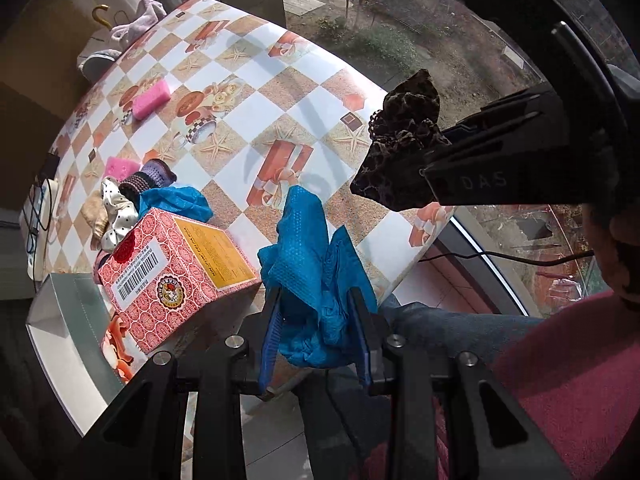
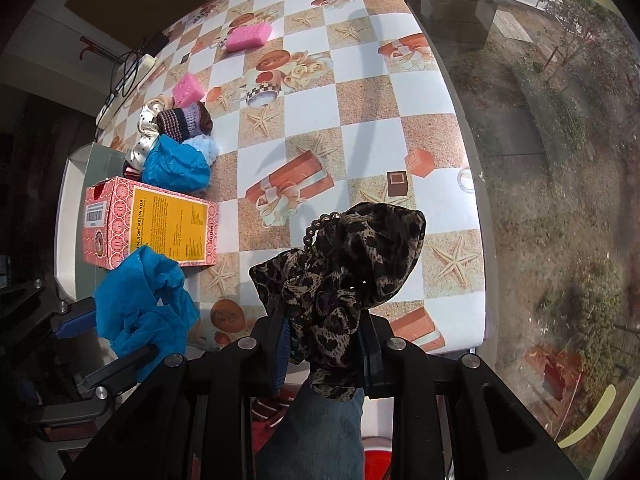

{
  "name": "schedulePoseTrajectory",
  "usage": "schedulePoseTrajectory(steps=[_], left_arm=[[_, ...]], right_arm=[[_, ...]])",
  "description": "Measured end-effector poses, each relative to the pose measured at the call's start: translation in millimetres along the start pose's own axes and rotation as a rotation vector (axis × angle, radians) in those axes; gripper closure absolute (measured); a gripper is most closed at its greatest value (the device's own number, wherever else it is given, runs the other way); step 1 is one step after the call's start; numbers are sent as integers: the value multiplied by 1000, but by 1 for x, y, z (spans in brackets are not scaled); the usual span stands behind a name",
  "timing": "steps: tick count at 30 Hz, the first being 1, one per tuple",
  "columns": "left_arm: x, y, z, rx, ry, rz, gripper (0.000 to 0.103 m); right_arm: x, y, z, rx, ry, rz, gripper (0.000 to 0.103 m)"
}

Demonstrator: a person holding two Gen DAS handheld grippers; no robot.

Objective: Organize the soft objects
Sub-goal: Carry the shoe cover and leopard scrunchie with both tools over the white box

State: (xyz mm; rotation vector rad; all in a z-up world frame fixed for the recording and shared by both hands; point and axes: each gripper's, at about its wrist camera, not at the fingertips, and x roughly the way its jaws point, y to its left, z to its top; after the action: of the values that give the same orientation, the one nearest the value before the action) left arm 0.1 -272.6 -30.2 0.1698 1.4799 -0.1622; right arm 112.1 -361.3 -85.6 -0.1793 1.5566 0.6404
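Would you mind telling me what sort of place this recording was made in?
Probably a home room beside a large ground-level window: a table under a checked oilcloth printed with gift boxes and starfish, a window onto a bare garden, and a power strip at the table's far edge.

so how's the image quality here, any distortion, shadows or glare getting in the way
Left wrist view: heavy fisheye bends the table edge into an arc; daylight from the window, soft gripper shadows on the cloth; blue glove sharp. Right wrist view: same bowing, dark corners, faint reflections on the window glass; leopard-print scrunchie in focus, thin shadows across the table.
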Motion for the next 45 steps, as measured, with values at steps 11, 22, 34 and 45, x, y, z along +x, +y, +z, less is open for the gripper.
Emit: schedulePoseTrajectory(steps=[11,22,34,45], left_arm=[[-24,57,-71,-150,-40,50,68],[-32,148,-147,-307,-82,42,68],[-43,270,-227,-551,-180,89,68],[-8,347,-285,-804,-126,184,68]], right_arm=[[19,86,-13,-285,111,91,74],[41,201,-29,-519,203,154,74],[55,319,-3,-603,169,114,74],[79,412,23,-686,165,51,74]])
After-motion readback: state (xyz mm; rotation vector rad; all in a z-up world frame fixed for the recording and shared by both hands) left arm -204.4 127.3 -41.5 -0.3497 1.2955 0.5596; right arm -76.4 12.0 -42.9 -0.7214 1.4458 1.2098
